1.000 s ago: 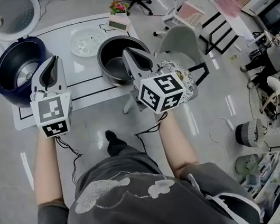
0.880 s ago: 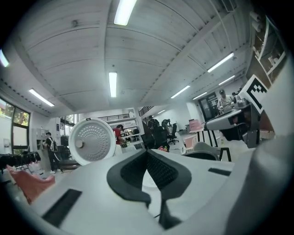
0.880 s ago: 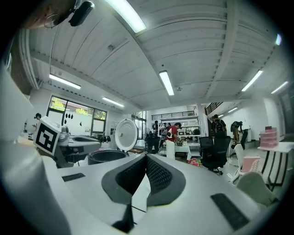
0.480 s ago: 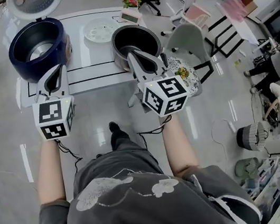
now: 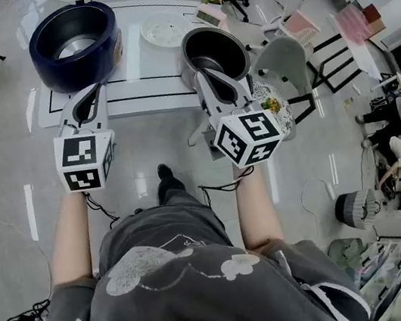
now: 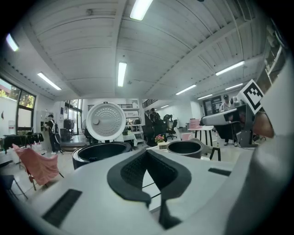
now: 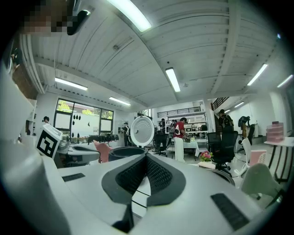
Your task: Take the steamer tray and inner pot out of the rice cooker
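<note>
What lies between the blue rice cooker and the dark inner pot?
The white steamer tray lies on the table between rice cooker and inner pot, toward the far edge; the head view shows it.

No readable words, numbers, brand names or signs anywhere. Only black-and-white square marker patterns, without letters or digits, on the left gripper [image 5: 94, 90] and the right gripper [image 5: 200, 76], both on the near side of the rice cooker [image 5: 44, 59].
</note>
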Demonstrator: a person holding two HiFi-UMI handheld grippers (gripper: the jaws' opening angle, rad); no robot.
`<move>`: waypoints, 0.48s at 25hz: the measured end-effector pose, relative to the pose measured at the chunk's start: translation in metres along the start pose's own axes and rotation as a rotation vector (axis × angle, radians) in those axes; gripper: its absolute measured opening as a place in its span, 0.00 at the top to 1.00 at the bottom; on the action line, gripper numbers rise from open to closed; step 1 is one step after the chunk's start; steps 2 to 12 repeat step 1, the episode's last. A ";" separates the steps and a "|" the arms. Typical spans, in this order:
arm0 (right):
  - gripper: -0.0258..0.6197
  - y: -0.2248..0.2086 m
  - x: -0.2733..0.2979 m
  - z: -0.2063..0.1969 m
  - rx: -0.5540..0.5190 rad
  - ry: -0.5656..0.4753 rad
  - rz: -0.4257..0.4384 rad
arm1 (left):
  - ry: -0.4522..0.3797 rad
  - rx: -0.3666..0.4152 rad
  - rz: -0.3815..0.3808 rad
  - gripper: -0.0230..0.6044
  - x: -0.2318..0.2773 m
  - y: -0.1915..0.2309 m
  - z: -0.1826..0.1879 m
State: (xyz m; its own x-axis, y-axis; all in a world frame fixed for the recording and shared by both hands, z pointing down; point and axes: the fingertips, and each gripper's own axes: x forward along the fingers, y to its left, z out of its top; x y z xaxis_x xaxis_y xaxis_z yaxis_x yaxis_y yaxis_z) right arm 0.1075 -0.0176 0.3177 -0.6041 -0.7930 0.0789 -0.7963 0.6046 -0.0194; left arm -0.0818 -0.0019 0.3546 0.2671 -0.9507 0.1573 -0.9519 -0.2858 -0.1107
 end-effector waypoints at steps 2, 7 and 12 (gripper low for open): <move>0.92 0.000 0.001 0.001 0.000 -0.003 0.002 | 0.001 -0.002 0.002 0.95 0.001 0.001 -0.002; 0.92 0.000 0.001 0.001 0.000 -0.003 0.002 | 0.001 -0.002 0.002 0.95 0.001 0.001 -0.002; 0.92 0.000 0.001 0.001 0.000 -0.003 0.002 | 0.001 -0.002 0.002 0.95 0.001 0.001 -0.002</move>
